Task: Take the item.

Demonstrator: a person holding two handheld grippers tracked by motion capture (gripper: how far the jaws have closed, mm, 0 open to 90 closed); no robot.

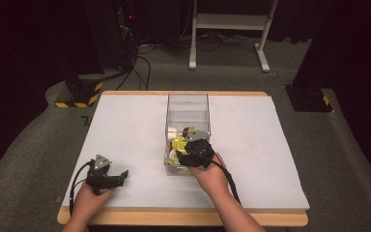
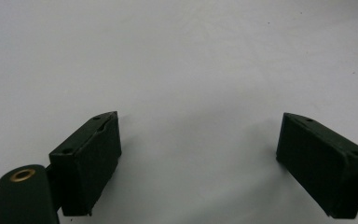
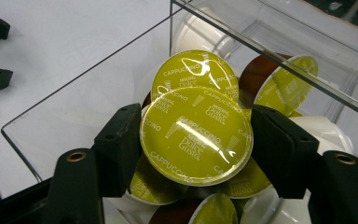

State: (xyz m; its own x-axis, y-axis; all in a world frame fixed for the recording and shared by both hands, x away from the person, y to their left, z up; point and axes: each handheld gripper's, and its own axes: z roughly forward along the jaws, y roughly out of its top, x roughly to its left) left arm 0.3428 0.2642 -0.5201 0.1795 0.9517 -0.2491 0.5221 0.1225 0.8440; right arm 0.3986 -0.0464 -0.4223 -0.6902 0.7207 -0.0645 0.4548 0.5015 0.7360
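The right claw (image 1: 192, 145) is reaching down into the near end of a clear plastic box (image 1: 187, 104) that is standing on the white desk (image 1: 265, 145). The right hand (image 1: 212, 176) is sitting behind it at the box's near wall, with the forearm running back toward the desk's near edge and the wrist angled so that the claw is tipping forward and down over the rim.

In the right gripper view the two black jaws are pressing on either side of a capsule with a yellow-green "Cappuccino" foil lid (image 3: 196, 135), so the right claw (image 3: 196, 140) is gripping that capsule by its rim, lid facing the camera. The capsule is sitting squarely between the jaws, on top of a heap of other capsules (image 3: 279, 79) inside the box: more green-lidded ones just beyond and below the claw, some with brown bodies, and white ones at the far side and under the right jaw.

The left claw (image 1: 118, 175) is lying low over the bare desk, well to the left of the right claw and apart from the box. The left hand (image 1: 91, 195) is wrapping it from behind, near the desk's near edge, with the jaws pointing toward the box. In the left gripper view the left claw's (image 2: 198, 149) jaws are standing wide apart with just plain white surface between them.
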